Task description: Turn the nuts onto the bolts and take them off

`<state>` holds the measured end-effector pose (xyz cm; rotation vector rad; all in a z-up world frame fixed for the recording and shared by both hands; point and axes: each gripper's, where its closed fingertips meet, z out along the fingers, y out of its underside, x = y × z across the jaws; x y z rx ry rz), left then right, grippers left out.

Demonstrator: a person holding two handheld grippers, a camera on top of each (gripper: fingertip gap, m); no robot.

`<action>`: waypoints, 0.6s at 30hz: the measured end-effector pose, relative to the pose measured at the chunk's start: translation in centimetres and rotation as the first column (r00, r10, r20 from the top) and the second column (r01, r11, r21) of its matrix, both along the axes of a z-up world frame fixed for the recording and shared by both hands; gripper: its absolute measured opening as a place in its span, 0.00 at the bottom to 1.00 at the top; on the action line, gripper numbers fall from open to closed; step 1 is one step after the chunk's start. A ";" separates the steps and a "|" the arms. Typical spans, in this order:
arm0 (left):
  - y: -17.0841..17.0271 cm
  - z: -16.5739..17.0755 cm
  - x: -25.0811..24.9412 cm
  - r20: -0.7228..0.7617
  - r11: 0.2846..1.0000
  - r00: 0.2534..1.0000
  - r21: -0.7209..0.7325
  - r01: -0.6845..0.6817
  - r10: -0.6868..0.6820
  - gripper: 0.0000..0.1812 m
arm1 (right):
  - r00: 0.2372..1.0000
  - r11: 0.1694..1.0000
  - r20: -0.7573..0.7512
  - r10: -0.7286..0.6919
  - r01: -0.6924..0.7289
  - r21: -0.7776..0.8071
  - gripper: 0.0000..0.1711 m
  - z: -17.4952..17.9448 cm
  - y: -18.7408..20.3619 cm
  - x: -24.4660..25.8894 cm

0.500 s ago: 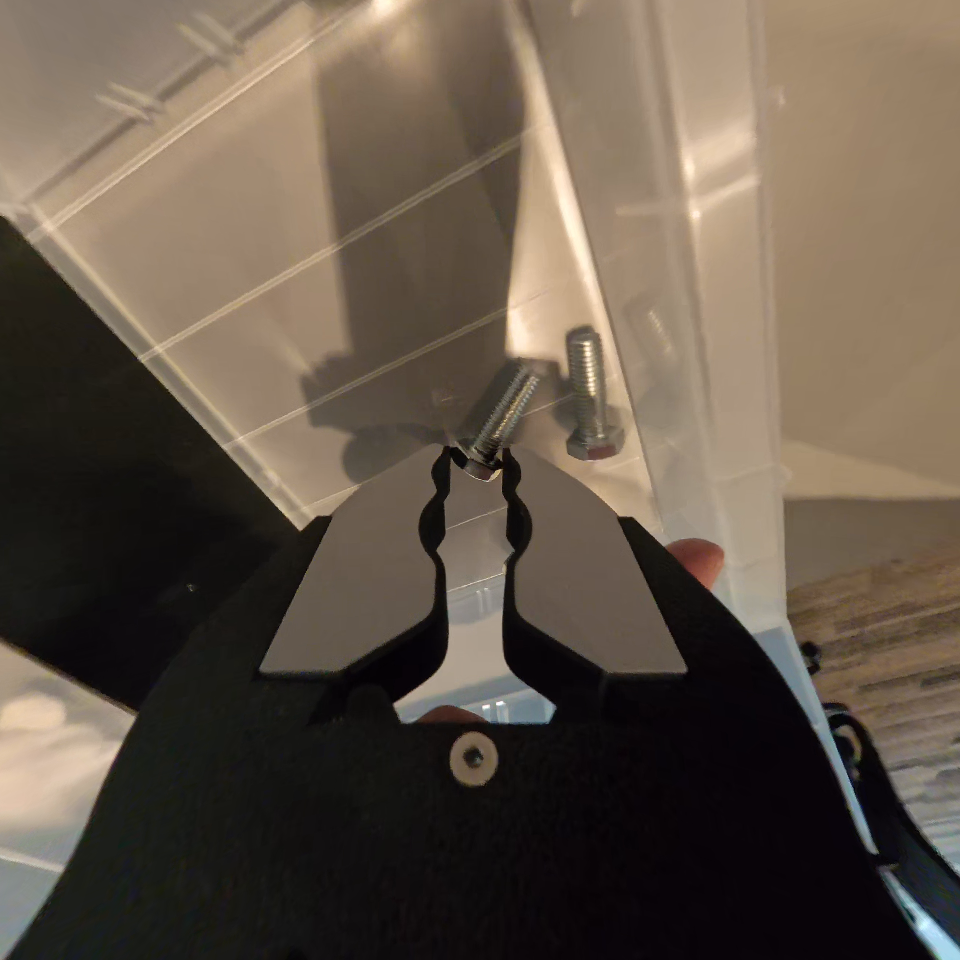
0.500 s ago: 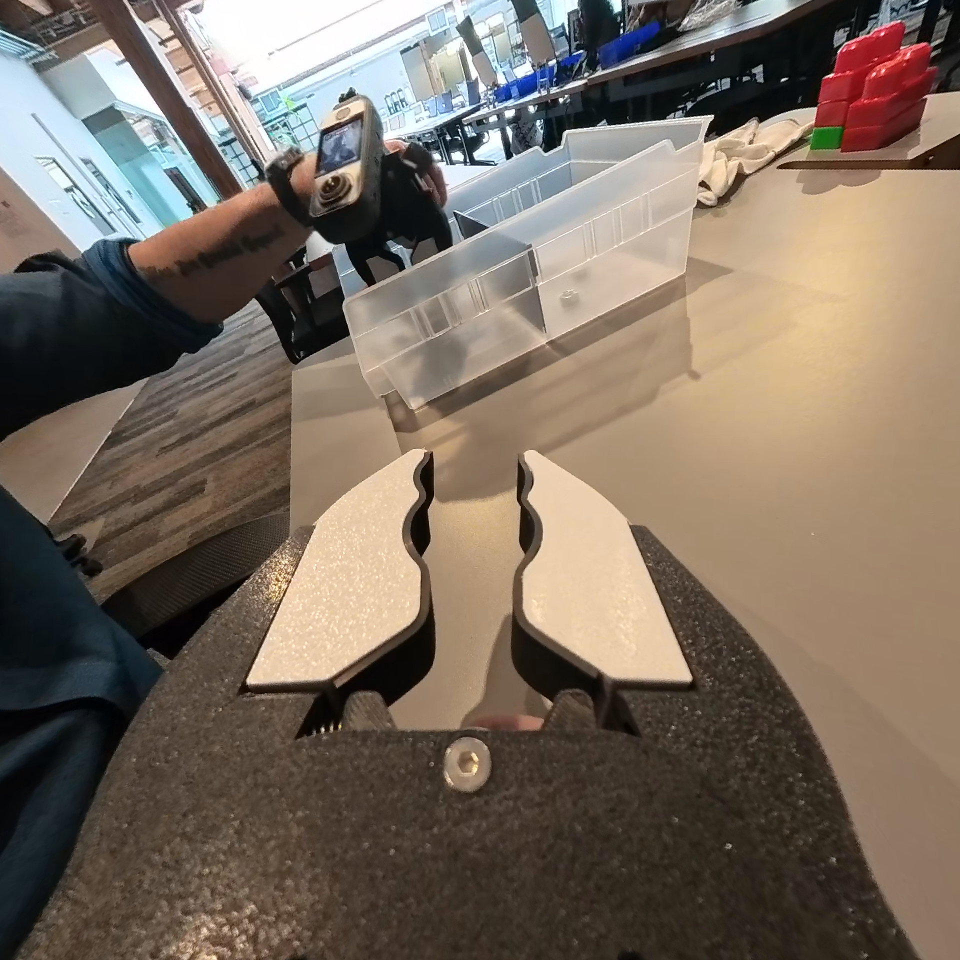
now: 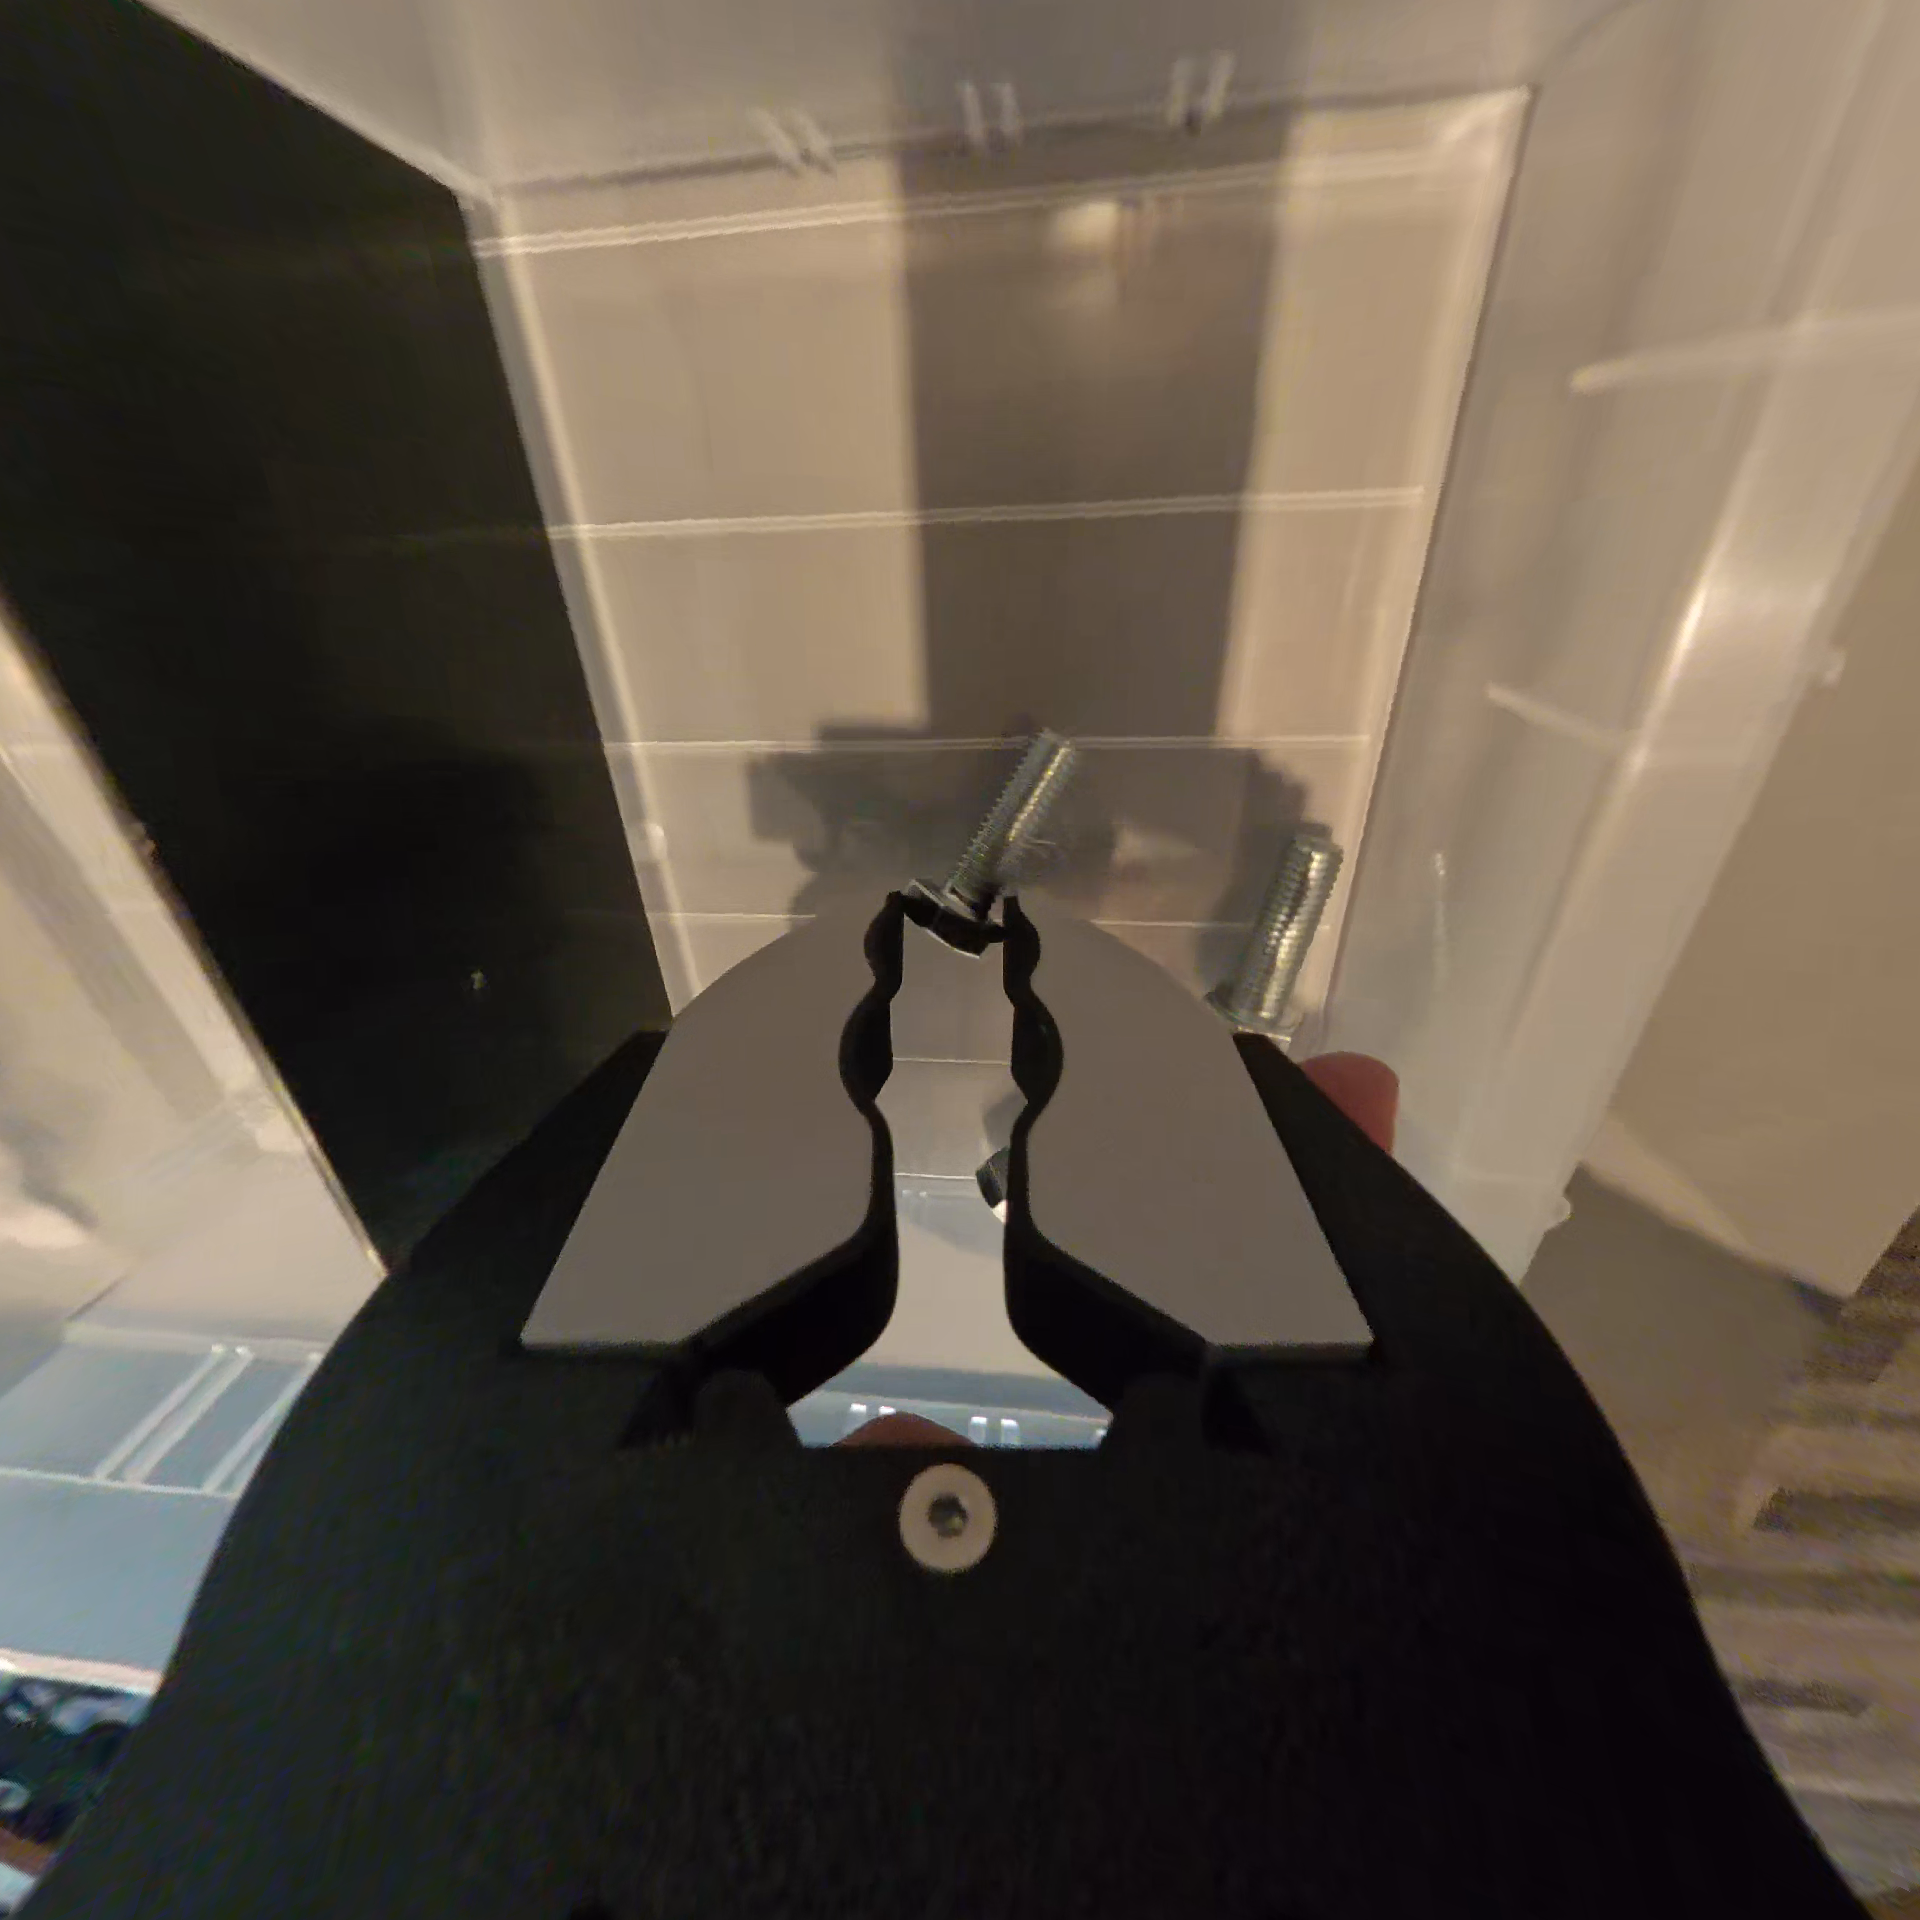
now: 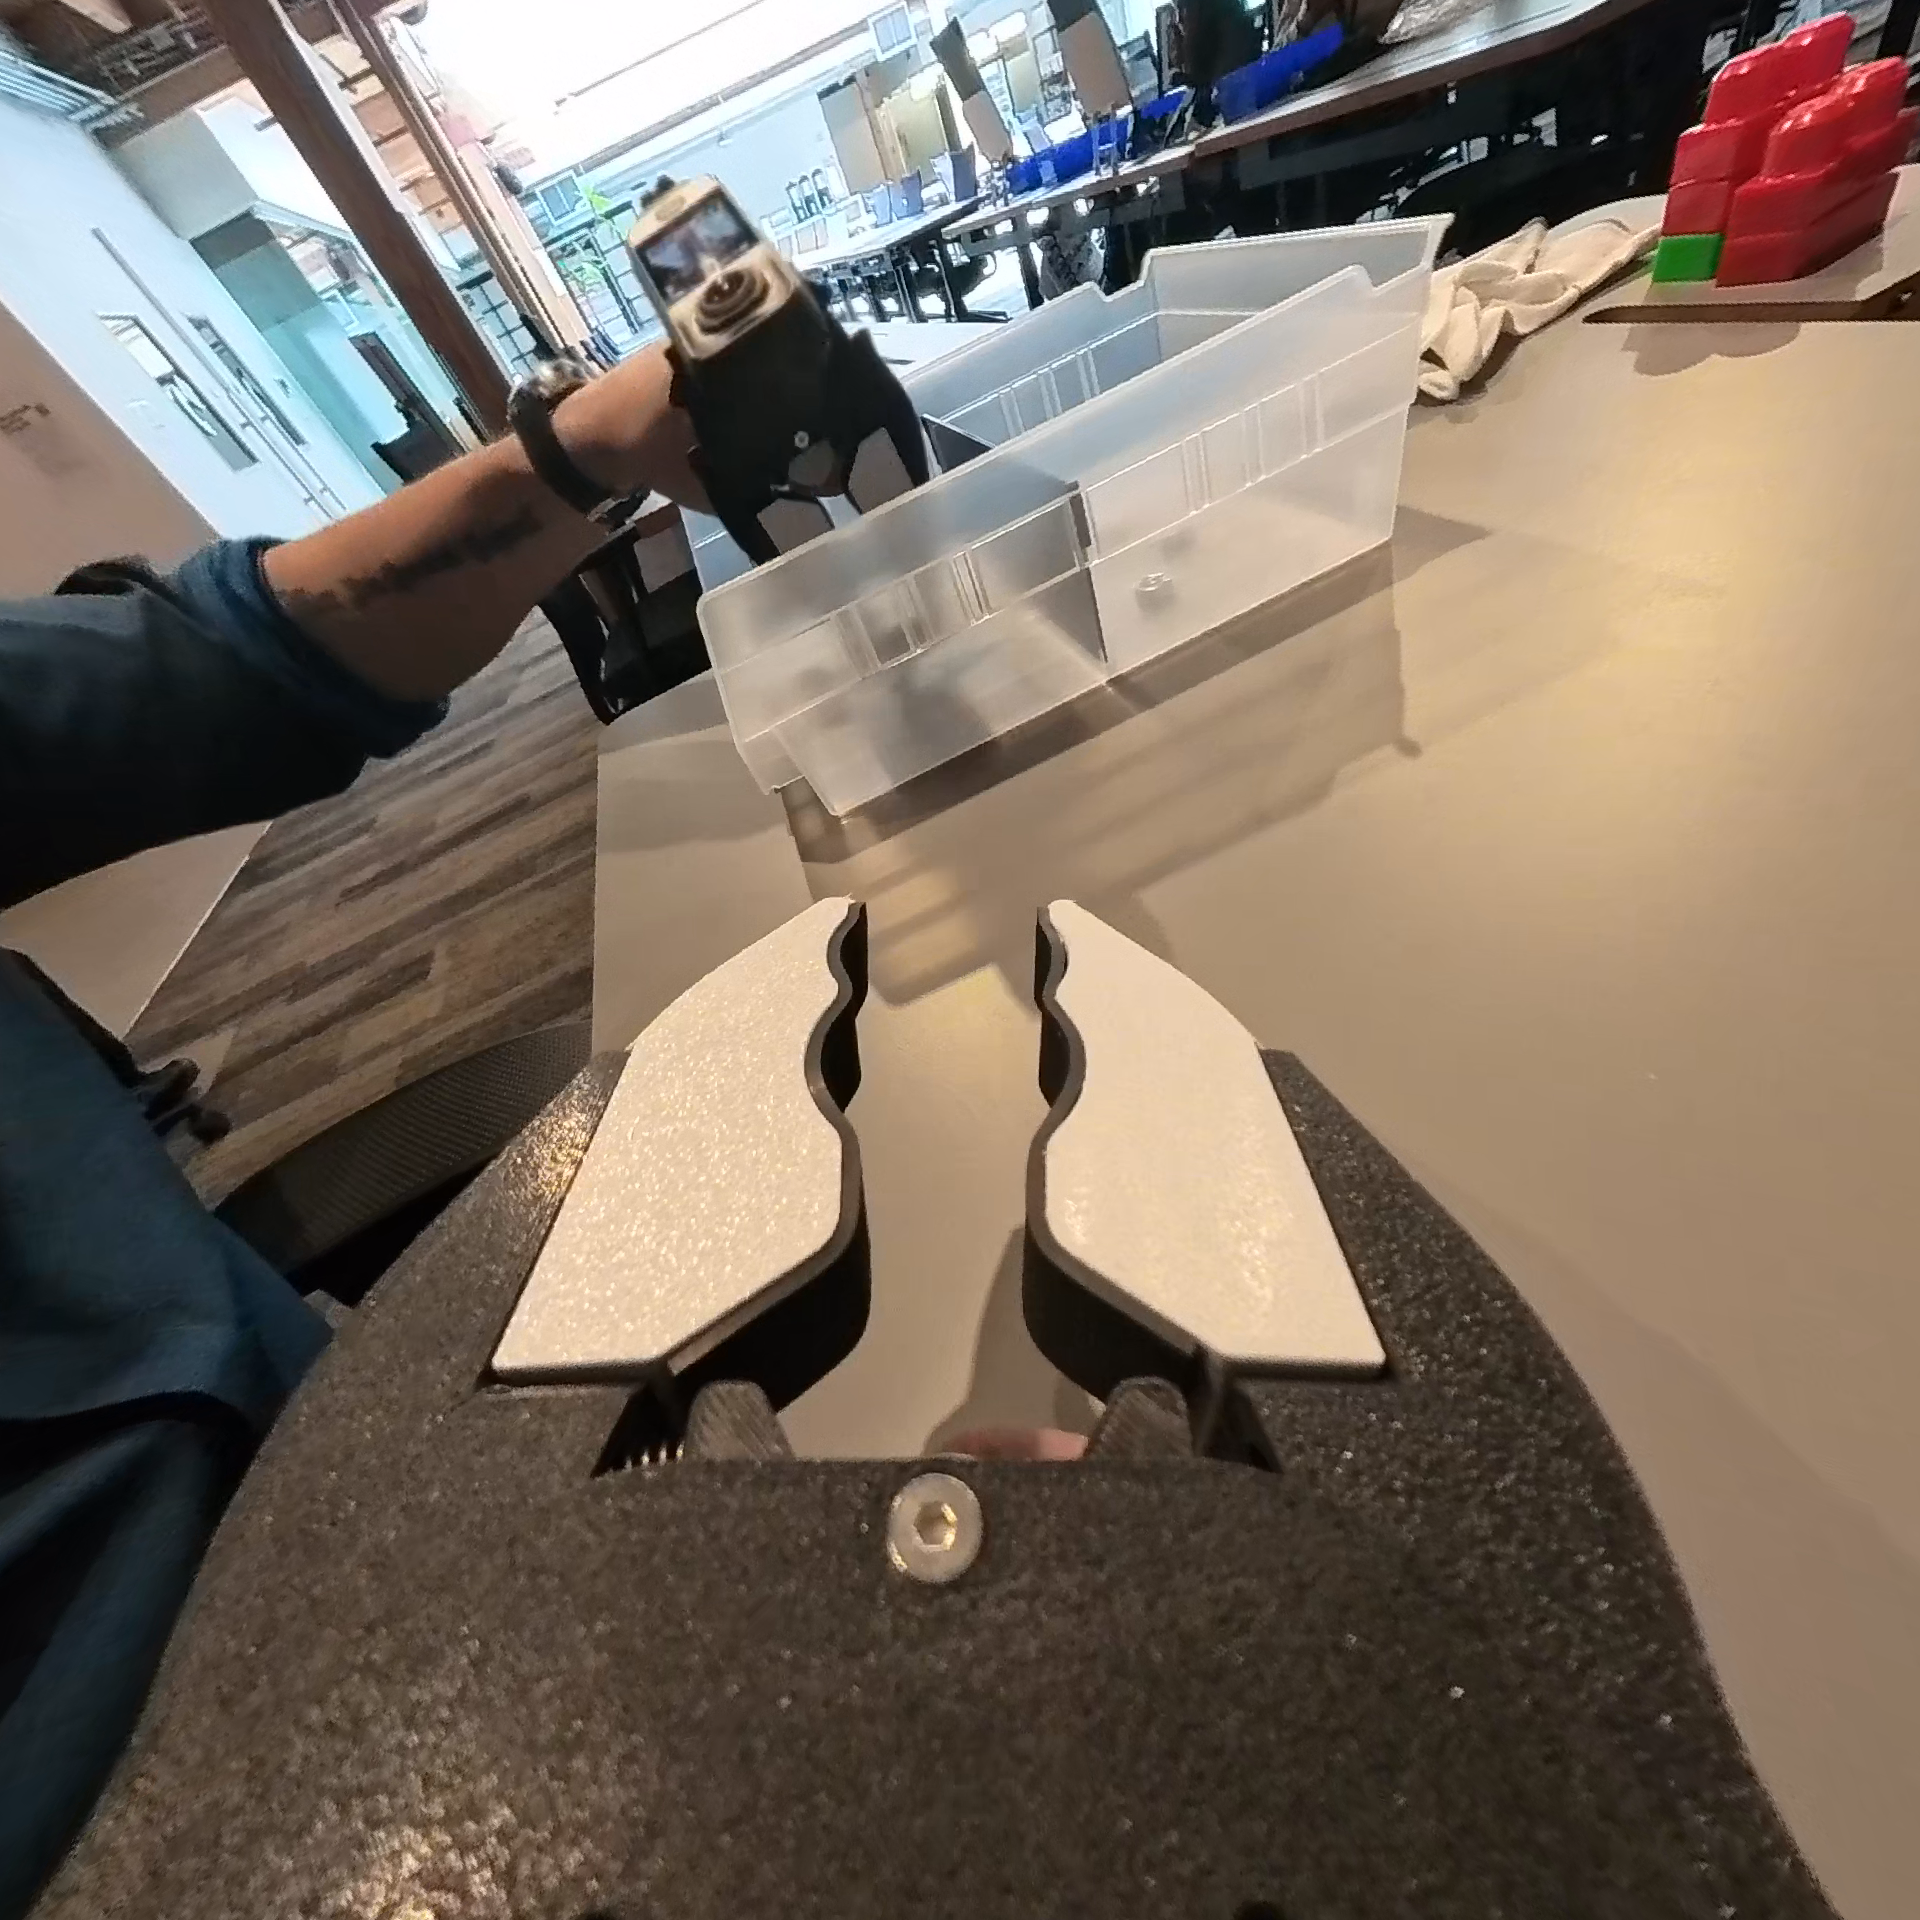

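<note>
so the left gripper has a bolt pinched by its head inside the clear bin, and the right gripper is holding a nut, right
Not quite. The right gripper holds nothing: the right wrist view shows it open above the table. The left gripper does pinch the bolt by its head inside the clear bin.

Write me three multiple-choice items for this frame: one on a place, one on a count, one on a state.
1. Where is the left claw working?
A. inside the clear bin
B. over the red blocks
C. on the floor

2. How many bolts show in the left wrist view?
A. none
B. two
C. five

3. What state is the right claw in?
A. shut on a nut
B. shut on a cloth
C. open, holding nothing

Key: 1 A, bin walls surround it. 2 B, the gripped bolt and a loose bolt beside it. 3 C, bare table shows through the gap.
</note>
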<state>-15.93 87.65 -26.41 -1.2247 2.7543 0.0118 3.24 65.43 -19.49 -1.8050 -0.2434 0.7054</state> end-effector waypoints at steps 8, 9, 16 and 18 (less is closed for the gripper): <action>-0.5 -0.5 0.0 -0.025 0.965 0.965 0.010 -0.262 0.262 0.10 | 1.000 1.000 0.000 0.008 -0.008 0.007 0.18 0.1 -0.1 -0.2; -0.8 -0.5 0.0 -0.036 0.960 0.959 -0.005 -0.281 0.280 0.10 | 1.000 1.000 -0.001 0.008 -0.008 0.007 0.18 0.1 -0.1 -0.2; -1.9 -0.6 -0.4 -0.090 0.919 0.923 -0.093 -0.383 0.375 0.10 | 1.000 1.000 -0.004 0.007 -0.007 0.015 0.18 0.2 -0.1 -0.1; -2.0 -0.6 -0.5 -0.096 0.915 0.920 -0.106 -0.390 0.381 0.10 | 1.000 1.000 -0.007 0.009 -0.009 0.011 0.18 0.2 -0.1 -0.1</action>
